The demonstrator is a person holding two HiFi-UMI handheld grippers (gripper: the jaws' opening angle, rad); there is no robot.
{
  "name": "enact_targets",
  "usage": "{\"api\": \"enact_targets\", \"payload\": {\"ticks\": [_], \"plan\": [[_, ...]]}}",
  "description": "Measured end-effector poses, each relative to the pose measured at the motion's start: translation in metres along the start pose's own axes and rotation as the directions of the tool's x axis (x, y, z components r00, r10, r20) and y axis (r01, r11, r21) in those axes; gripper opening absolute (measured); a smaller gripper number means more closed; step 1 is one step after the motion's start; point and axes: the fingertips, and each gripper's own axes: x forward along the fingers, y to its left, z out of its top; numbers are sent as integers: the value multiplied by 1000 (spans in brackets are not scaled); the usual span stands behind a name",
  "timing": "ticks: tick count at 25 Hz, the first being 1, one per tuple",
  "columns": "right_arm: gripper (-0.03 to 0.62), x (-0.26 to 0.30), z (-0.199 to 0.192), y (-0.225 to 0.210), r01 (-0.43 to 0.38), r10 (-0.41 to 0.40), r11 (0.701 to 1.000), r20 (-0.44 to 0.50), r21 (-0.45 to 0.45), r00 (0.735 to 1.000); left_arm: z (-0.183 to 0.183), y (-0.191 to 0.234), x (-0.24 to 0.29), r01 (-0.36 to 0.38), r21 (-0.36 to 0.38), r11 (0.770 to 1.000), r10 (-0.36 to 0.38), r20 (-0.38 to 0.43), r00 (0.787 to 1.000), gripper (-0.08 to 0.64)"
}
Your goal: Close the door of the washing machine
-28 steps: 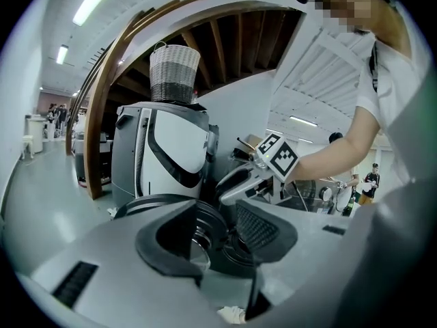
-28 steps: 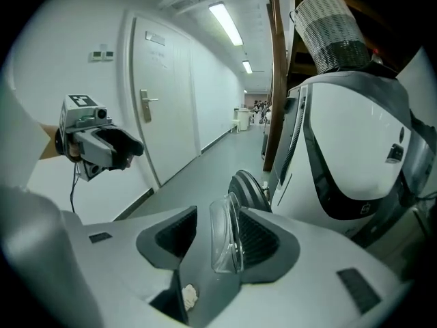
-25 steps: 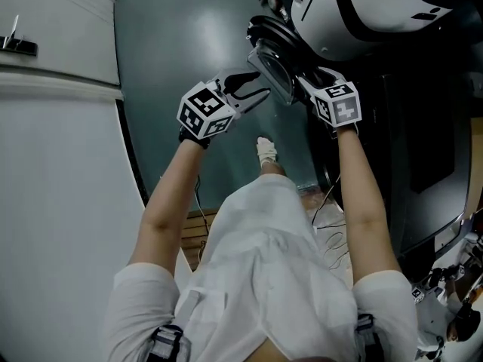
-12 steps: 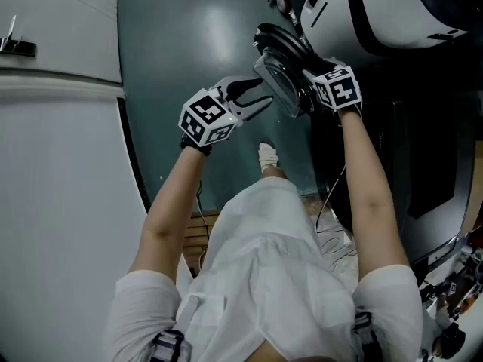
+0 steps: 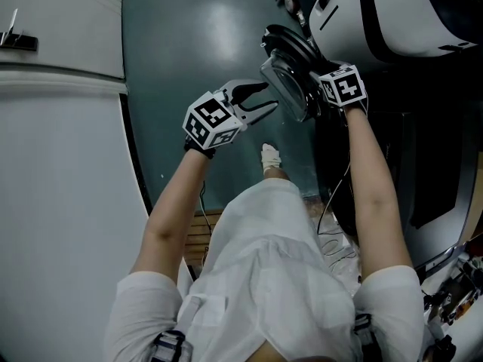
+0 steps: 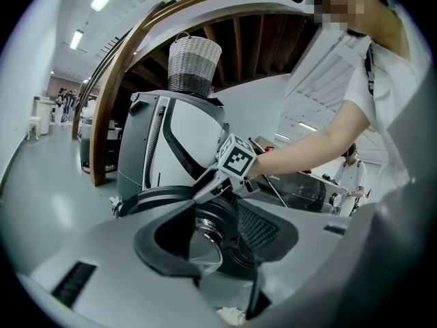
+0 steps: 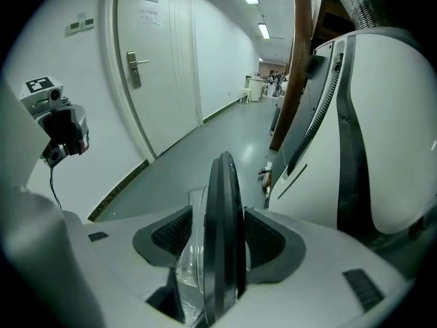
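Note:
The white washing machine (image 5: pixel 392 13) stands at the upper right with its round black door (image 5: pixel 290 66) swung out, the glass bowl facing left. My right gripper (image 5: pixel 311 96) straddles the door's edge. In the right gripper view the black rim (image 7: pixel 222 231) stands upright between the jaws of the right gripper (image 7: pixel 218 248), which are opening, with a gap on the left side. My left gripper (image 5: pixel 266 100) hangs open just left of the glass and holds nothing. In the left gripper view the left gripper (image 6: pixel 215 248) faces the glass bowl (image 6: pixel 205 241), and the right gripper (image 6: pixel 212 190) reaches in from above.
White double doors (image 5: pixel 60 89) with a handle (image 5: pixel 19 42) fill the left side, and a green floor (image 5: pixel 196 36) lies between them and the machine. My white shoe (image 5: pixel 269 155) and loose cables (image 5: pixel 332 225) are below. A woven basket (image 6: pixel 193 63) tops the machine.
The right gripper has moved forward along the door's edge, closer in over the rim. The left gripper has edged a little toward the glass. The door has hardly swung.

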Motion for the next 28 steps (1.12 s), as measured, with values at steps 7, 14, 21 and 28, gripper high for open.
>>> {"api": "enact_targets", "payload": {"ticks": [7, 14, 21, 28], "plan": [[282, 2, 1, 11, 1, -1, 1000, 12, 2, 1000, -7, -7, -9, 1, -9, 1000, -1, 1, 1000, 186], [282, 1, 1, 31, 4, -4, 1000, 25, -26, 1000, -22, -19, -25, -10, -24, 1000, 10, 1, 1000, 189], [281, 0, -7, 60, -13, 15, 997, 16, -82, 1000, -39, -36, -41, -34, -35, 999, 34, -5, 999, 190], [279, -5, -19, 95, -39, 41, 990, 9, -134, 999, -51, -54, -54, -50, -29, 998, 50, -16, 999, 196]]}}
